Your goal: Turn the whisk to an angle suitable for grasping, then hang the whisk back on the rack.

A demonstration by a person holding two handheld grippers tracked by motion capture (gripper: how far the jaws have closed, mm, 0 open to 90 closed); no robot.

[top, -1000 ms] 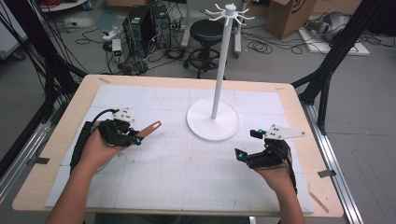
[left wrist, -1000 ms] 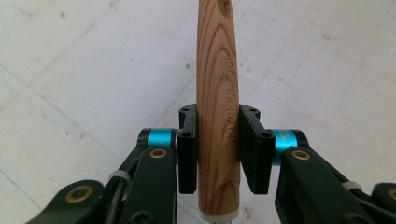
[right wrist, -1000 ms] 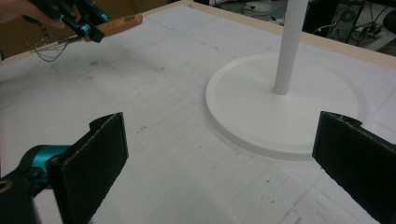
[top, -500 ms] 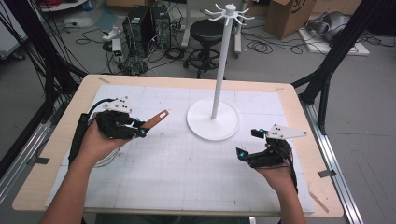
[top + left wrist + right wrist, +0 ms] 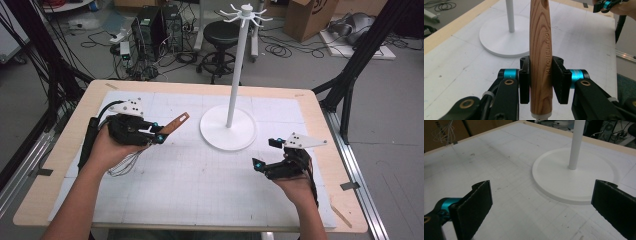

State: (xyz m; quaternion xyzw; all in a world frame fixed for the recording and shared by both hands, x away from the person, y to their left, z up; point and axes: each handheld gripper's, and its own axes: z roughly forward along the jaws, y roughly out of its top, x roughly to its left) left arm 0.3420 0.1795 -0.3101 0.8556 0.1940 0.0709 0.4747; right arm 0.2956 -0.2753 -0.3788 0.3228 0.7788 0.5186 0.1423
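The left gripper (image 5: 540,83) has its jaws clamped on a brown wooden whisk handle (image 5: 540,57) stamped "KITCHEN TOOL", which points towards the white round-based hanger stand (image 5: 229,131). In the high view the whisk's wire loops (image 5: 121,164) trail under the left hand (image 5: 107,150). The right gripper (image 5: 544,207), wide open and empty, hovers over the white gridded table mat (image 5: 200,185). Cables and computers crowd the far floor.

Table (image 5: 70,150), white stand (image 5: 228,132) on top
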